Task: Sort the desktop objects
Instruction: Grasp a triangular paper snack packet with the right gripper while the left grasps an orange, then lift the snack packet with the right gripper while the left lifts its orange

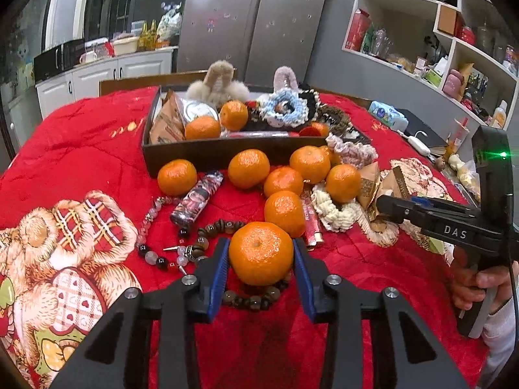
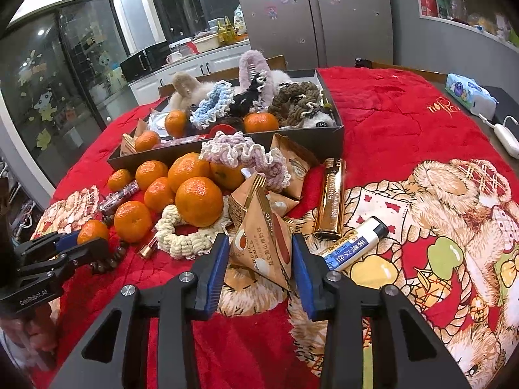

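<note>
The mandarin (image 1: 260,253) sits pinched between the blue pads of my left gripper (image 1: 261,259), on a bead bracelet (image 1: 256,298) on the red cloth (image 1: 97,136) near my edge of the table. My right gripper (image 2: 261,259) is closed on a triangular snack packet (image 2: 264,243) beside a white lighter (image 2: 353,243). More mandarins lie before the dark box (image 1: 207,152).
</note>
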{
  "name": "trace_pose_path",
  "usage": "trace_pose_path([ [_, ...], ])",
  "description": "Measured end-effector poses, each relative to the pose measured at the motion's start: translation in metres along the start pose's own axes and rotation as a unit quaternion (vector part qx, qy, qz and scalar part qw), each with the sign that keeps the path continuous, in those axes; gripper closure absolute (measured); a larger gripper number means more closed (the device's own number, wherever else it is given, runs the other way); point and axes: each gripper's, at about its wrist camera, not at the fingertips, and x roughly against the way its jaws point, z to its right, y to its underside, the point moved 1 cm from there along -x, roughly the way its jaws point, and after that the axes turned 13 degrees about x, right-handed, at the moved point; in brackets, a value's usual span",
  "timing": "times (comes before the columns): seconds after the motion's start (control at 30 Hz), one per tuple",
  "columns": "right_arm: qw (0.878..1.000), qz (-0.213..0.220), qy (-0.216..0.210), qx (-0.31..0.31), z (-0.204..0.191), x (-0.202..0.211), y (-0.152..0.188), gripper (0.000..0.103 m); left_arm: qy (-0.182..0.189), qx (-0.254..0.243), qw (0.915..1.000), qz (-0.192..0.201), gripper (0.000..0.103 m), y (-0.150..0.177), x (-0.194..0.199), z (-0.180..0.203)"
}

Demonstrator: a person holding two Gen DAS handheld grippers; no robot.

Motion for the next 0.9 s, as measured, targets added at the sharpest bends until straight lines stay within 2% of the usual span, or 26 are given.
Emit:
trace_pose_path([
  [0.27, 1.000, 0.010, -0.007, -0.001, -0.002, 0.005, -0.001, 0.065, 0.012, -0.002, 0.9993, 0.034, 0.064, 0.001, 0.017, -0.001],
  [0.37, 0.999, 0.029, -0.016, 0.011, -0.009, 0.012, -0.003, 0.065, 0.017, -0.005, 0.9990, 0.042, 0.064, 0.001, 0.019, 0.001],
  [0.53, 0.995, 0.063, -0.023, 0.074, -0.043, 0.021, -0.002, 0.066, 0.011, -0.017, 0.9981, 0.058, 0.064, 0.003, 0.025, 0.006],
  [0.73, 0.991, 0.092, -0.047, 0.085, -0.054, 0.031, -0.001, 0.065, -0.002, -0.022, 0.9973, 0.071, 0.064, 0.004, 0.030, 0.008],
  [0.9, 0.991, 0.084, -0.058, 0.092, -0.059, 0.027, 0.000, 0.066, 0.000, -0.016, 0.9973, 0.072, 0.064, 0.004, 0.031, 0.005],
])
